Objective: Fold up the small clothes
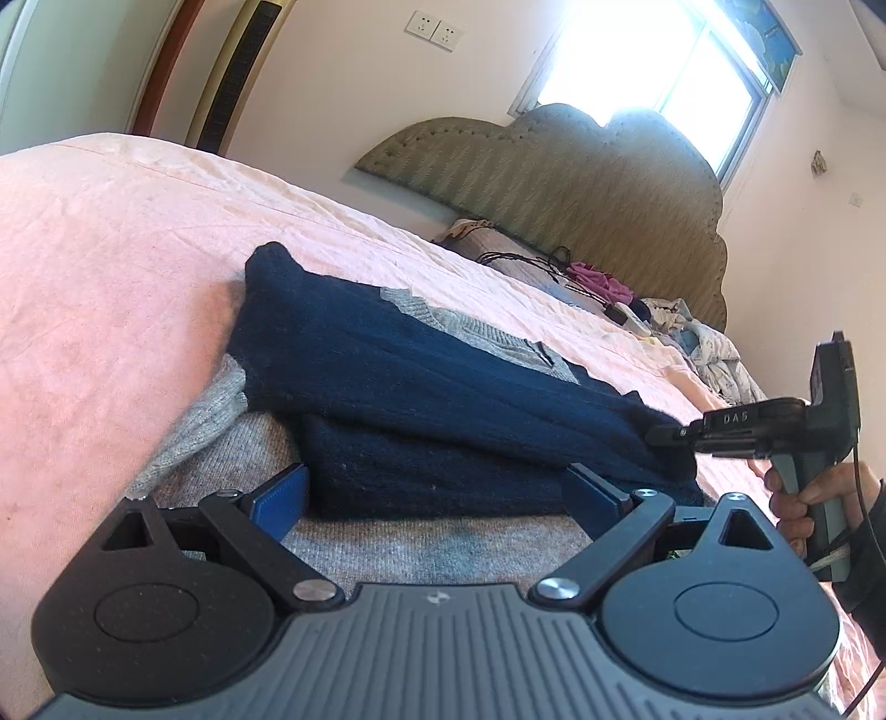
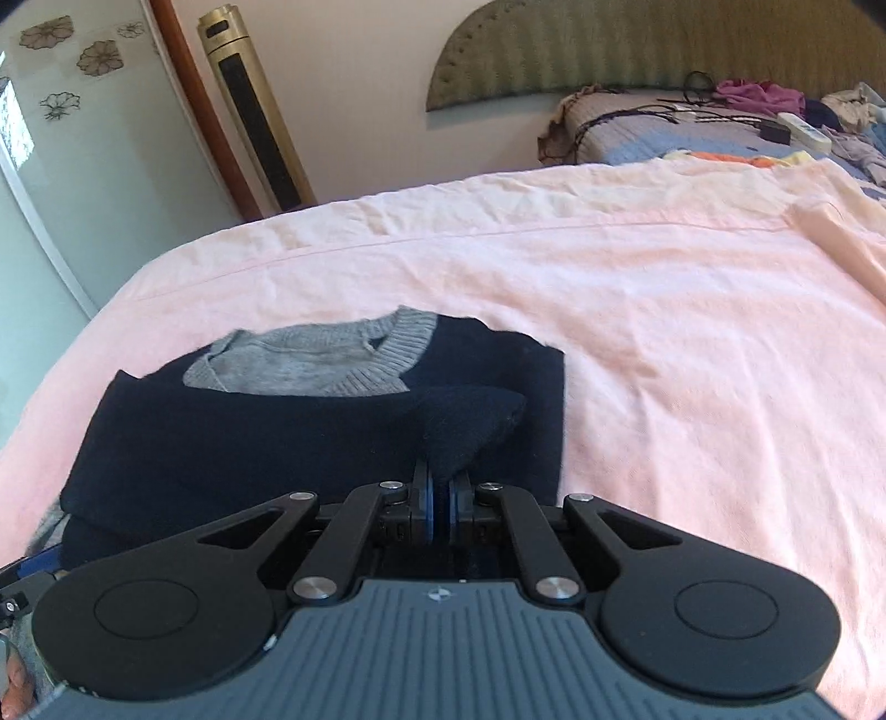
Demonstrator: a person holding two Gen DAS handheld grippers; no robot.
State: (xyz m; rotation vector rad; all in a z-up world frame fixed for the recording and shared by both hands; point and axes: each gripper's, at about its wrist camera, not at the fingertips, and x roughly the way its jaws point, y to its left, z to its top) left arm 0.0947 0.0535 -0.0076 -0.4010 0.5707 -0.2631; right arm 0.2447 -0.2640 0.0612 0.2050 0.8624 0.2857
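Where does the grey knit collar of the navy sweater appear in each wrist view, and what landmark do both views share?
Left wrist view: grey collar sits centre, above the navy sweater.
Right wrist view: grey collar sits left of centre, above the navy folds.
Shared landmark: the green padded headboard.

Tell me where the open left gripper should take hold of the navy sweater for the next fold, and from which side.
Probably the near folded edge of the navy sweater, approached low from the front. That thick edge already lies between the open left gripper fingers, raised off the grey knit beneath. The right gripper is pinching the sweater's right corner, so a grip here would balance it.
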